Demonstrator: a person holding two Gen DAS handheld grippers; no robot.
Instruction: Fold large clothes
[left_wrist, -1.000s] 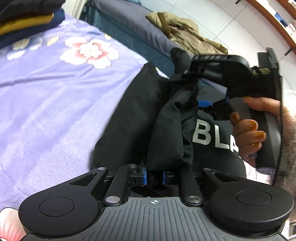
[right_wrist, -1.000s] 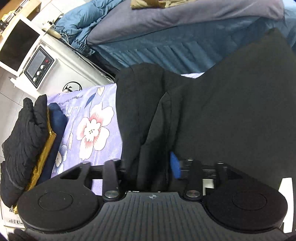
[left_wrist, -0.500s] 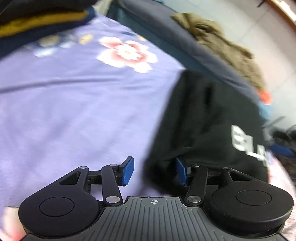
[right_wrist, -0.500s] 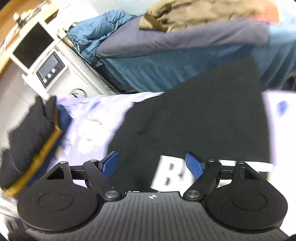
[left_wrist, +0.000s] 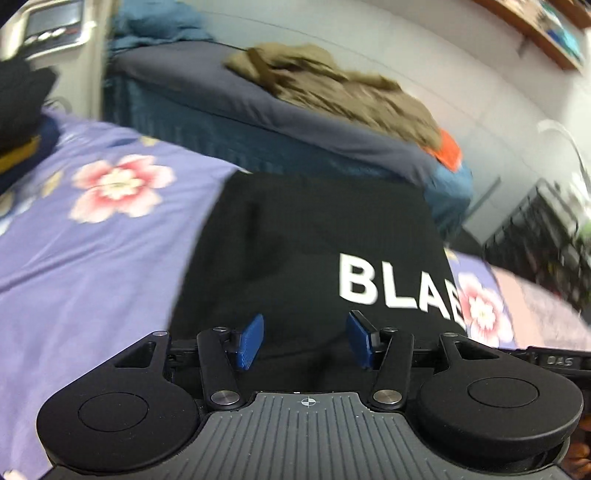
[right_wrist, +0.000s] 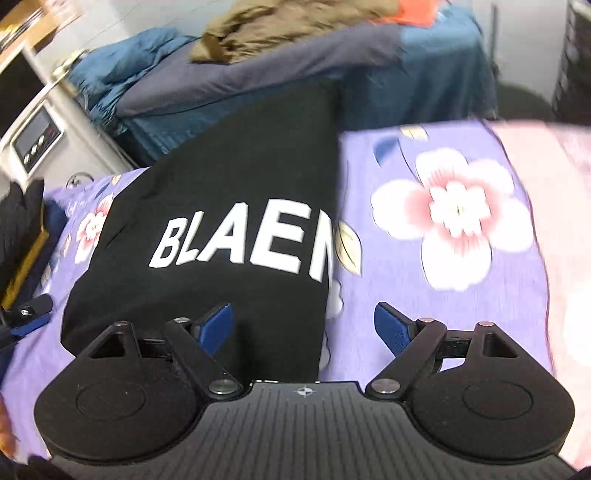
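**Both grippers hang open over the folded black garment**

The black garment (left_wrist: 310, 251) lies flat on the purple flowered bedspread (left_wrist: 92, 258), folded into a long panel with white lettering on top.

The left gripper (left_wrist: 304, 341) stands with its blue pads spread wide and nothing clamped between them. The garment sits directly ahead of and beneath its fingers; the near edge of the cloth passes under the gap, and the lettering lies ahead of the right-hand finger. Bare bedspread stretches off beyond the left-hand finger.

The right gripper (right_wrist: 304, 330) is also open, holding nothing. Its left-hand finger hovers over the near corner of the garment (right_wrist: 229, 206), while its right-hand finger hangs over bare bedspread (right_wrist: 461, 295), so the garment's right edge runs forward from inside the gap. The lettering lies ahead of the left-hand finger.

Beyond the fingertips, past the far end of the garment, stands a blue-covered bed (right_wrist: 258, 85) with a crumpled brown garment (right_wrist: 295, 26) on it. A stack of folded clothes (right_wrist: 22, 236) sits far left.
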